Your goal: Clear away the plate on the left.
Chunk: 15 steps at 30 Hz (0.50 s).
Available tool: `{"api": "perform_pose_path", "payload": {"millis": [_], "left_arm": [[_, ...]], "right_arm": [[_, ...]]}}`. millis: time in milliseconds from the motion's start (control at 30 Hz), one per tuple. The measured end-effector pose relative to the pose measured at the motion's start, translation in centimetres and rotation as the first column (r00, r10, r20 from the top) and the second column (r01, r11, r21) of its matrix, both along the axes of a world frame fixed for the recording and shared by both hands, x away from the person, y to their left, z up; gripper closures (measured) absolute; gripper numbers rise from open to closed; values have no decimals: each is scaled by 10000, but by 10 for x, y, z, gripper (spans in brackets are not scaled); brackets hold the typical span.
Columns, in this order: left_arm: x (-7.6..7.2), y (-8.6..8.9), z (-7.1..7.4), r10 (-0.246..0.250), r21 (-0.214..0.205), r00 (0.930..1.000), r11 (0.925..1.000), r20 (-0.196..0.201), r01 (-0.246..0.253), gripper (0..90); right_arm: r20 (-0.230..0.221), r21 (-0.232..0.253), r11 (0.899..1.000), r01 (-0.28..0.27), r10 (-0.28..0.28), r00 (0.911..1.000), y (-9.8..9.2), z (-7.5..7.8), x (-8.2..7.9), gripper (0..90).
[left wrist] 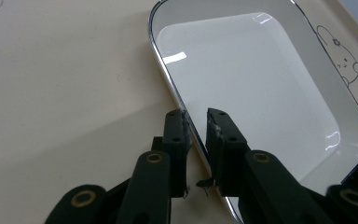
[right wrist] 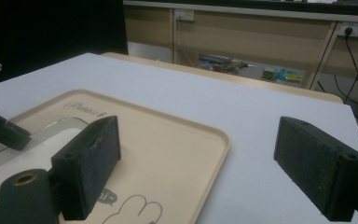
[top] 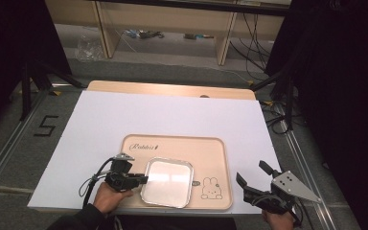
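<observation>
A shiny rectangular metal tray (top: pixel 167 182) lies in a beige serving tray (top: pixel 211 143) printed with a rabbit (top: pixel 212 188). My left gripper (top: pixel 143 179) reaches the metal tray's left rim from the left. In the left gripper view my left gripper (left wrist: pixel 196 116) has one jaw on each side of the thin rim of the metal tray (left wrist: pixel 261 93), with a small gap, and the pads do not press on it. My right gripper (top: pixel 251 172) hovers wide open off the beige tray's right edge. Nothing sits between the jaws of my right gripper (right wrist: pixel 200 154).
The beige tray rests on a white board (top: pixel 172 115) that covers a wooden table. Black stands and cables flank the table on the floor. Shelving stands at the back of the room.
</observation>
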<state>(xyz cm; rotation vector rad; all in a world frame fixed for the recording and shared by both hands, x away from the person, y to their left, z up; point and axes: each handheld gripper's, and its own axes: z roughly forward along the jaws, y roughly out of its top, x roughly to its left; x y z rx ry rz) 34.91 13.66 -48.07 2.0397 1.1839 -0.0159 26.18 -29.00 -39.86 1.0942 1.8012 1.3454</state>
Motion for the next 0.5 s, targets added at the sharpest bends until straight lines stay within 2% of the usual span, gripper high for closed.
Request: {"api": "perform_pose_path", "payload": {"millis": [167, 200, 233, 267, 300, 433, 500], "left_arm": [[-3, 0, 0, 91, -72, 9999, 9999, -77, -91, 774], [-4, -1, 0, 261, -185, 9996, 9995, -121, -264, 773], [-5, 0, 0, 225, -174, 9997, 9996, -107, -227, 771], [-6, -2, 0, 300, -368, 9994, 9989, -148, -305, 769], [-7, 0, 1, -51, -149, 9999, 9999, -117, 49, 763], [-10, -1, 1, 54, -225, 10000, 9997, -24, -54, 758], [-10, 0, 0, -39, -250, 9998, 9997, -199, 34, 753]], "right_arm": [[-145, -26, 10000, -35, 34, 9999, 0, 0, -1, 152], [-129, -20, 10000, -33, 33, 9999, 0, 0, -1, 152], [-133, -28, 10000, -31, 31, 9999, 0, 0, -1, 152], [-139, -31, 10000, -29, 29, 9999, 0, 0, -1, 152], [-141, -27, 10000, -27, 27, 9999, 0, 0, -1, 152], [-44, 24, 10000, -4, 4, 10000, 0, 0, 0, 152], [-73, -33, 10000, -32, 32, 10000, 0, 0, -1, 152]]}}
